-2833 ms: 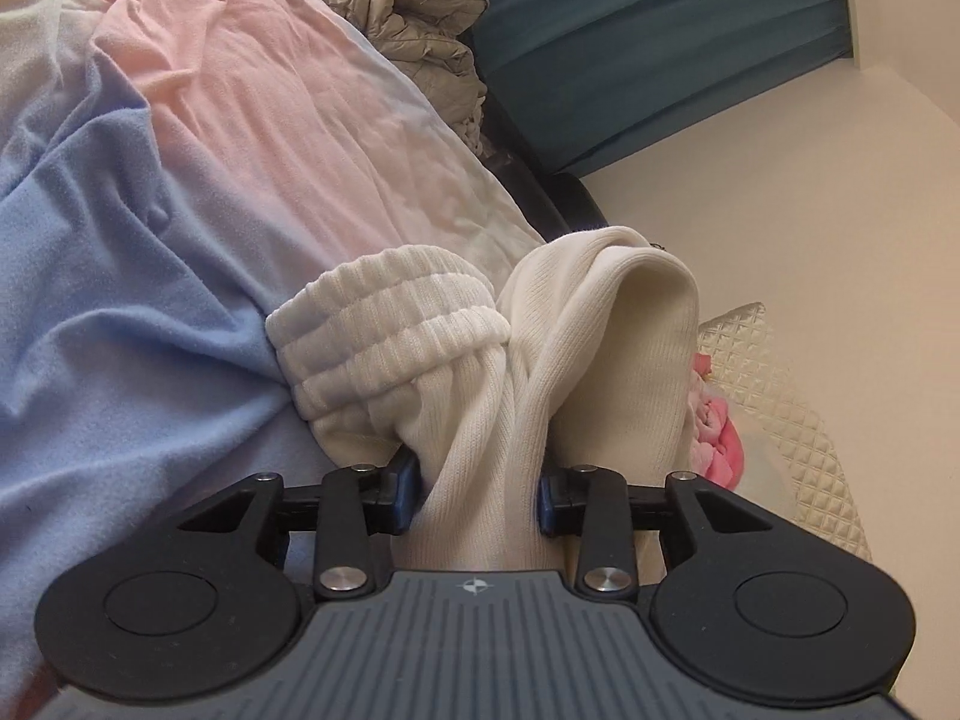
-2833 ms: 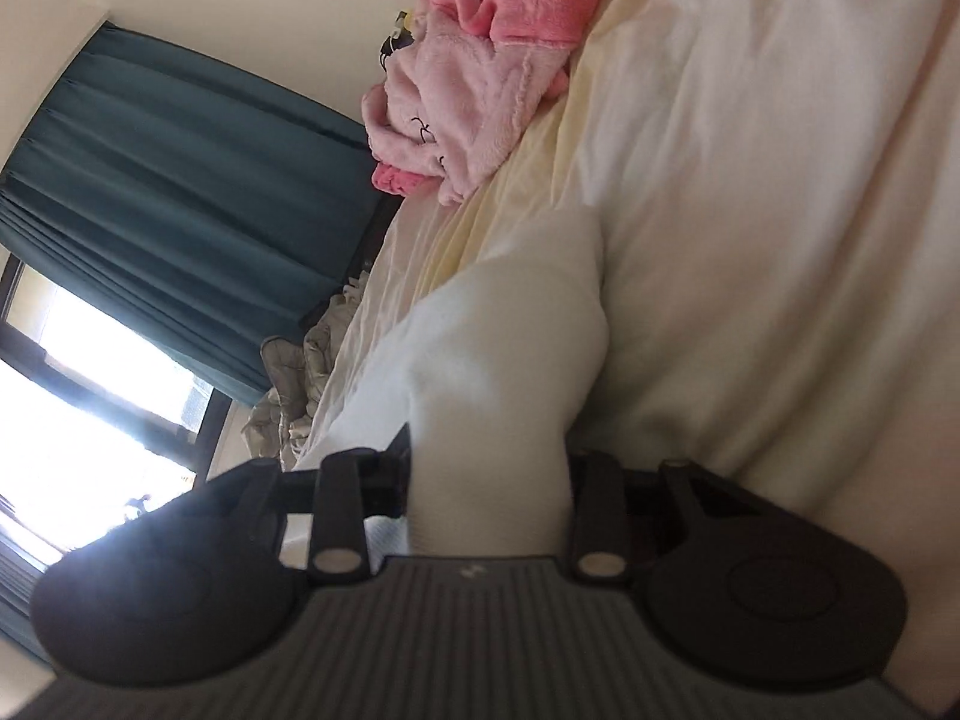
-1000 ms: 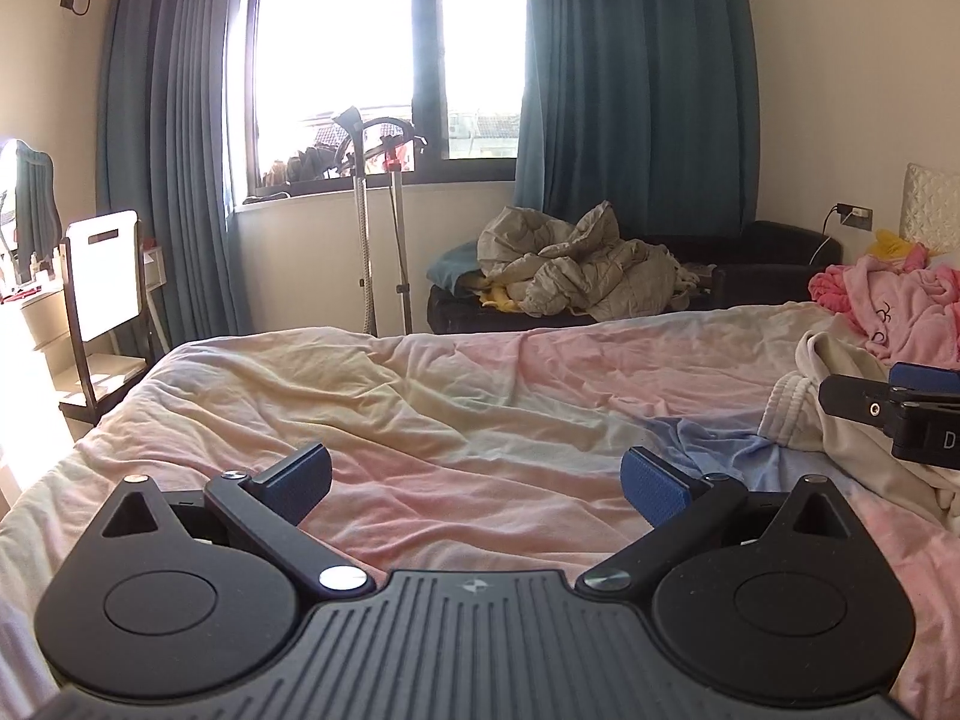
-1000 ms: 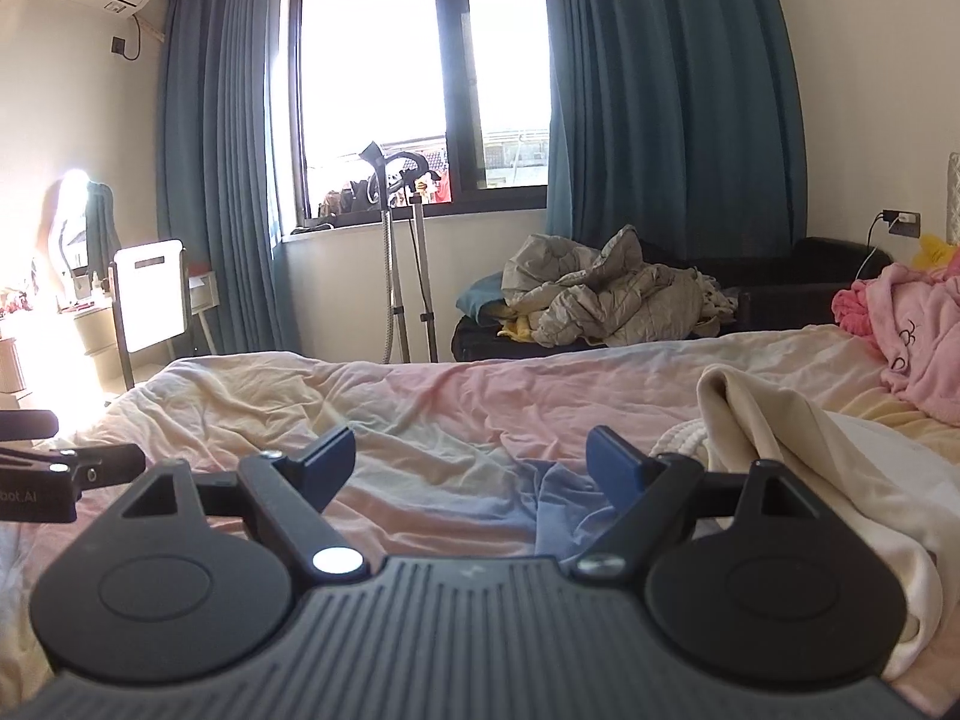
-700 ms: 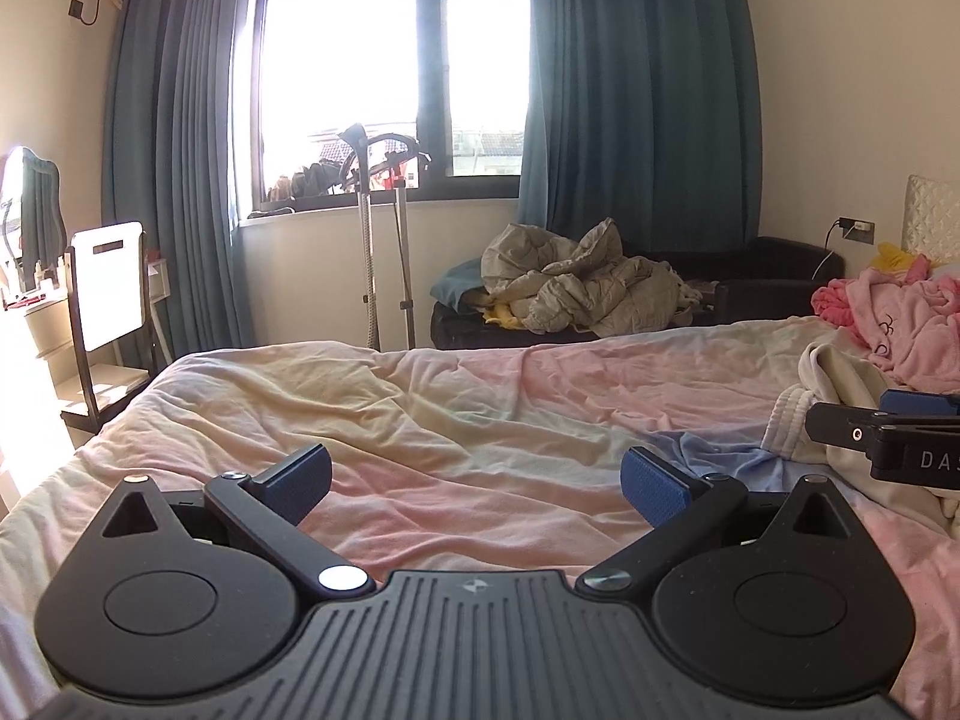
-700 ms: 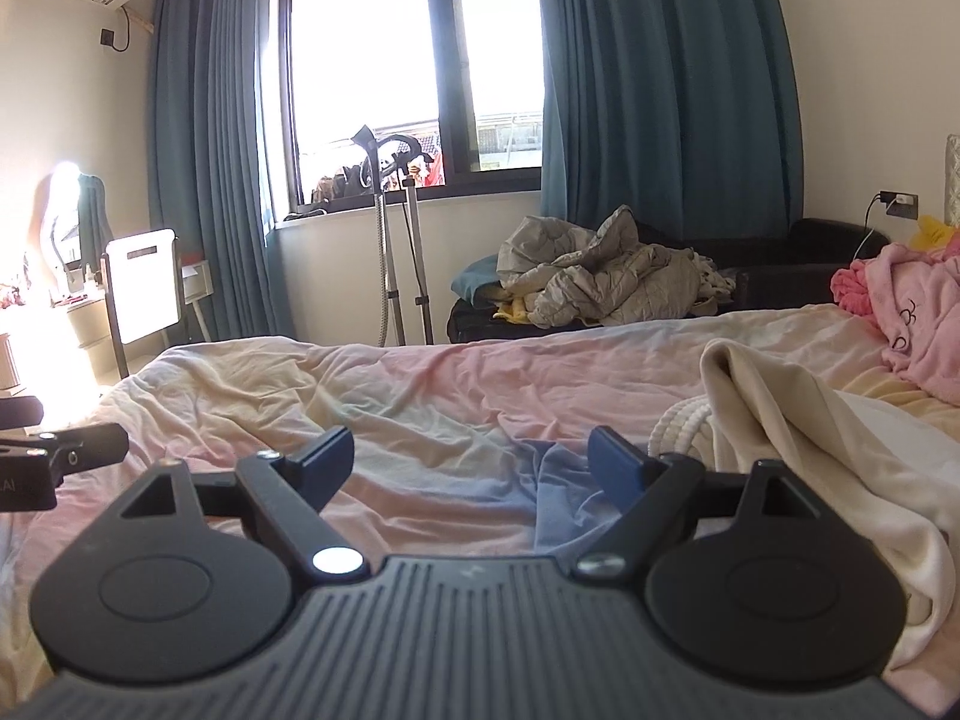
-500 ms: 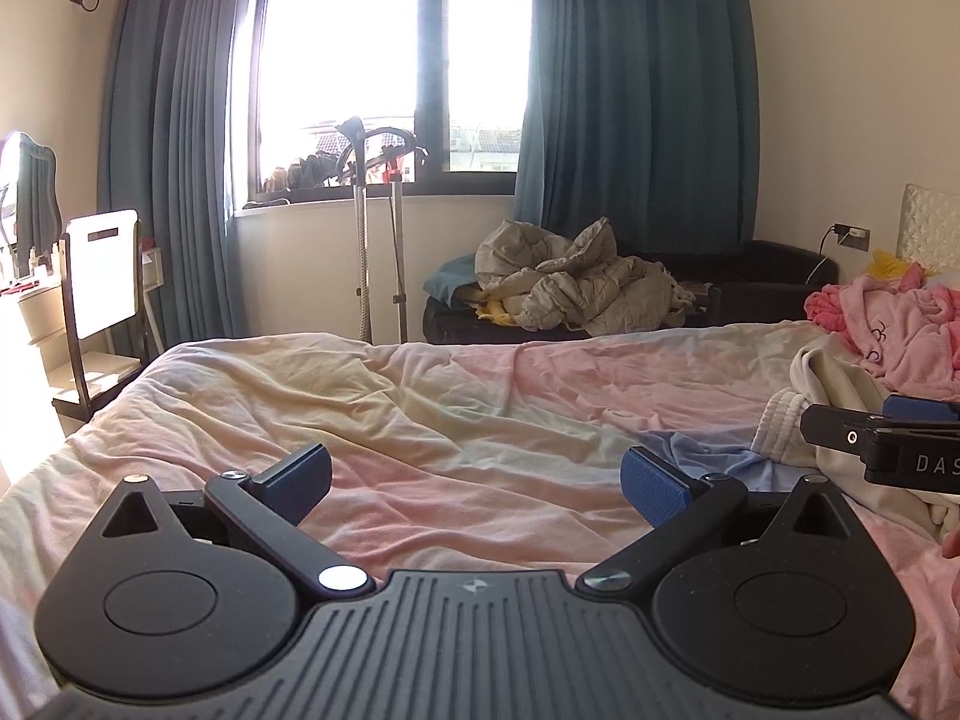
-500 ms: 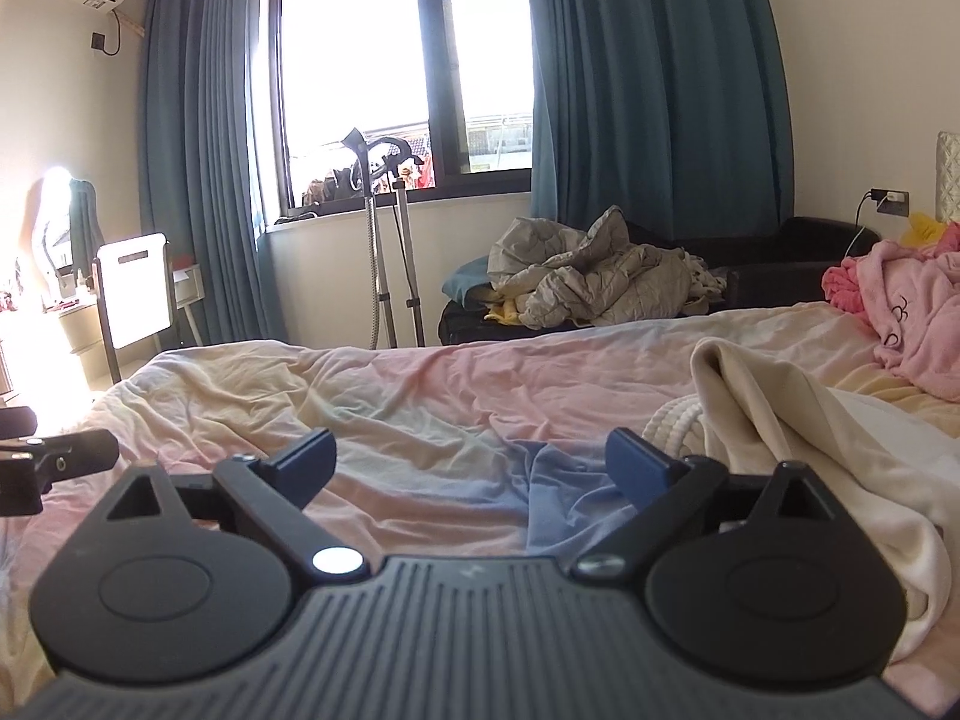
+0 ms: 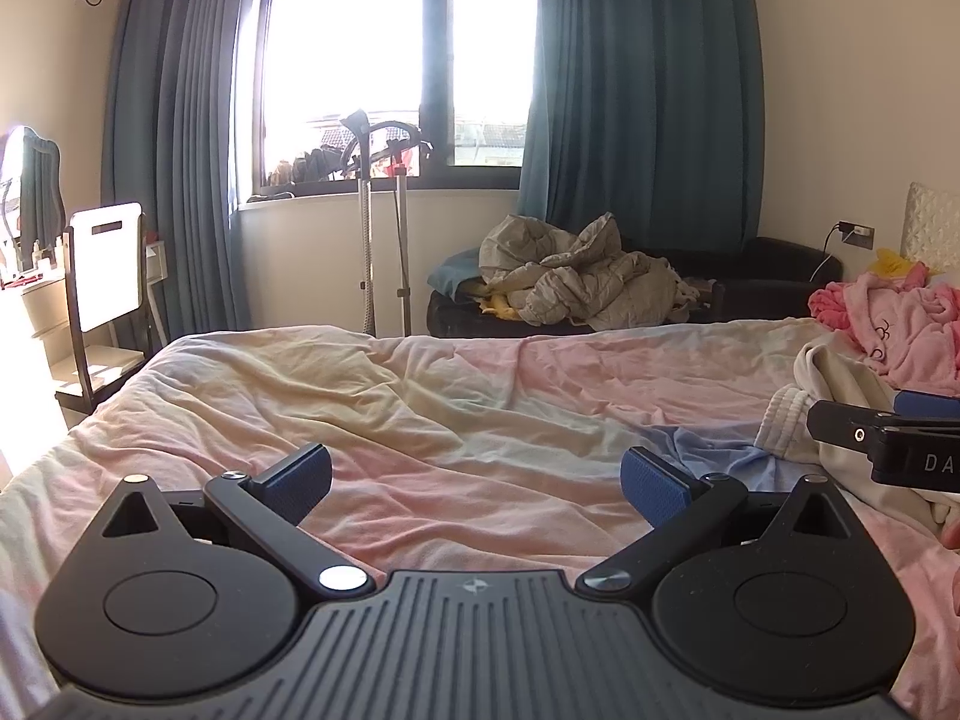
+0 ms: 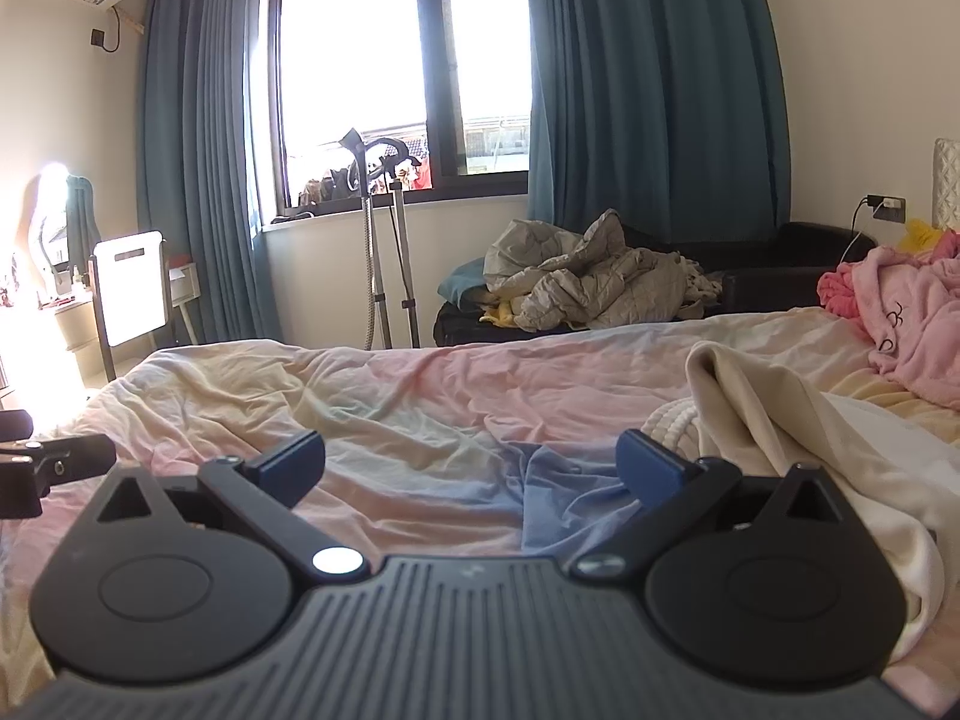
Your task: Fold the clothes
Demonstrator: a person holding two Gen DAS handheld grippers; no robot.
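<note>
Cream garment lying to the right of both open tools

The cream garment (image 10: 774, 420) is lying on the bed (image 10: 420, 396), ahead and right of the right tool (image 10: 471, 459), the nearer one, running away from it. The left tool (image 9: 477, 474) is gaping empty. The right tool's jaws have just been opening, nothing between them; seconds earlier both were clamping cream fabric.

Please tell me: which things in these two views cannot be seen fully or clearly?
- Cream garment: in the right wrist view the right gripper body covers its lower part; whether it is folded is unclear.
- Pink clothes: cut by the right edge, left wrist view.
- Window: overexposed, outside unreadable.
- Left gripper: open, holding nothing.
</note>
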